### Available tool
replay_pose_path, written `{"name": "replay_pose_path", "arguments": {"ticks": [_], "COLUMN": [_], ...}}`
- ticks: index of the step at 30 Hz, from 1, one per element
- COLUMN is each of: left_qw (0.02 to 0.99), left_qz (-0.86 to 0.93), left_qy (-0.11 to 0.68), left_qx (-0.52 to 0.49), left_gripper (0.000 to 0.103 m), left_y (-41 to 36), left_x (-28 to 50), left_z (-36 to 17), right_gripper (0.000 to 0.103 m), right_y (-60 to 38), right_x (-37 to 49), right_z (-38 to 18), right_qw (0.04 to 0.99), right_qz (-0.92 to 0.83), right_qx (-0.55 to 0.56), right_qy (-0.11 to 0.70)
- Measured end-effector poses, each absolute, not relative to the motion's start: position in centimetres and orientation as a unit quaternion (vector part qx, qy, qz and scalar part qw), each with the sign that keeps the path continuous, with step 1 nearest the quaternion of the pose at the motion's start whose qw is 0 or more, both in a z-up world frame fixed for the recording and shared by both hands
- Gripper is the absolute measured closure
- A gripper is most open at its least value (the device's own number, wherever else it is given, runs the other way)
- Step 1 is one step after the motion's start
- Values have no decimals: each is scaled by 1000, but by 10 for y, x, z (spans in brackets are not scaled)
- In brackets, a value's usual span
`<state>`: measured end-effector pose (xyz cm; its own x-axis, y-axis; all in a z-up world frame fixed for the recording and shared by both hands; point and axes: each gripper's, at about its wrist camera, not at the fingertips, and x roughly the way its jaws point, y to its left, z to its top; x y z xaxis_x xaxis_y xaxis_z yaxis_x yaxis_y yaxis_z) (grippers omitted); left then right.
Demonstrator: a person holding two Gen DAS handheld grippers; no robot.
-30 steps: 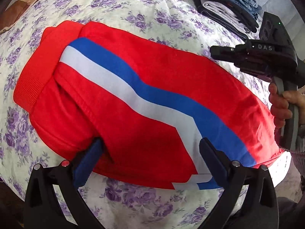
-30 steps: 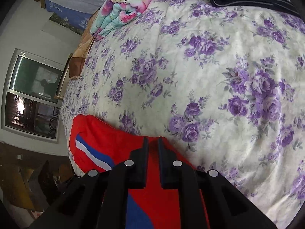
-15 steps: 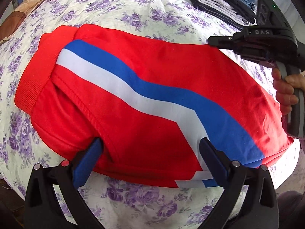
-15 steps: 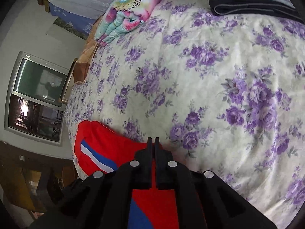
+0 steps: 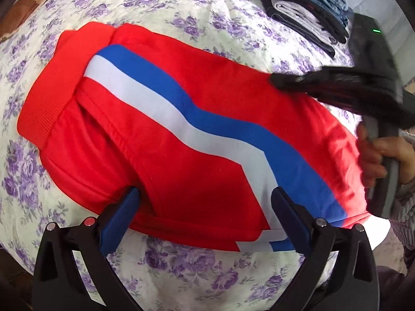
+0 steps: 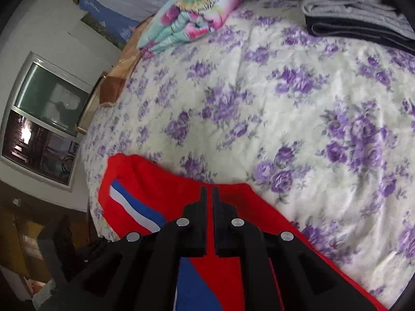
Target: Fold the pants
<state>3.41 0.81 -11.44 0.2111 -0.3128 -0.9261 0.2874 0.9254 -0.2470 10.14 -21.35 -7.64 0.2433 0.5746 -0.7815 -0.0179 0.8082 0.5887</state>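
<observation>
Across the cream bedspread printed with purple flowers (image 5: 212, 13), which fills both of my views, the red pants with a blue-and-white stripe (image 5: 181, 134) lie flat and folded in a compact block, the ribbed waistband at the left end and the stripe running diagonally down to the near right corner. Beyond them, at the far right of the bed, I see a stack of folded dark, grey and denim clothes (image 5: 303, 13), and in the right wrist view a folded quilt with a pink and teal flower print (image 6: 194, 13) lies at the head of the bed, well apart from the pants. My left gripper (image 5: 205, 215) hovers low at the near edge of the pants, its blue-padded fingers (image 5: 119, 220) spread wide and straddling the hem, holding nothing; I cannot tell whether the pads touch the cloth. My right gripper (image 5: 282, 81) reaches in from the right over the far edge of the pants, pointing leftward, held level, with the person's right hand (image 5: 376, 160) wrapped around its grey handle just beside the right end of the fabric. From its own camera, its black fingers (image 6: 199, 223) stand nearly together with only a narrow slit between them, tips above the red cloth, and no fabric shows pinched in that slit.
</observation>
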Motion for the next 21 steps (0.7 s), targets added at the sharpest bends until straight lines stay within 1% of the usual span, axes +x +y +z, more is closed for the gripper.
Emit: {"name": "replay_pose_path", "arguments": {"ticks": [1,3,4,6,7,8,9,10,12,13,14,16,18,19,21], "left_qw": [778,785,794,814,822,824,821,811,794,793,799,807,807,806,804], "left_qz": [-194,-201,-197,-180,-171,-163,-154,-151,-151,-155,-152,-142,-150,-164,-199], "left_qy": [597,585,573,547,537,535,541,556,579,581,577,573,571,568,561], "left_qx": [-10,-36,-50,-69,-82,-91,-98,-103,-107,-98,-70,-3,22,17,4], "left_gripper": [5,5,5,5,5,5,5,5,5,5,5,5,5,5,5], "left_y": [8,17,26,43,52,59,65,70,73,70,63,46,35,37,34], "left_x": [34,35,36,43,49,57,65,73,82,81,78,71,63,56,46], "left_z": [-111,-96,-86,-69,-63,-61,-65,-74,-95,-98,-99,-99,-94,-90,-79], "right_gripper": [103,102,97,97,95,82,62,59,60,60,60,60,57,55,35], "right_y": [-212,-217,-218,-216,-216,-215,-214,-213,-207,-206,-207,-214,-232,-244,-278], "right_x": [102,96,91,80,75,70,64,59,54,51,48,43,27,16,-12], "right_z": [-87,-82,-73,-54,-48,-45,-44,-46,-60,-70,-71,-60,-33,-18,2], "right_qw": [749,753,759,768,770,771,771,774,769,763,771,774,795,808,828], "right_qz": [182,172,177,193,195,196,194,188,173,172,175,168,177,173,136], "right_qx": [240,265,269,264,260,258,255,247,227,226,229,236,255,257,272], "right_qy": [591,577,566,550,549,549,551,553,573,580,568,563,521,502,471]}}
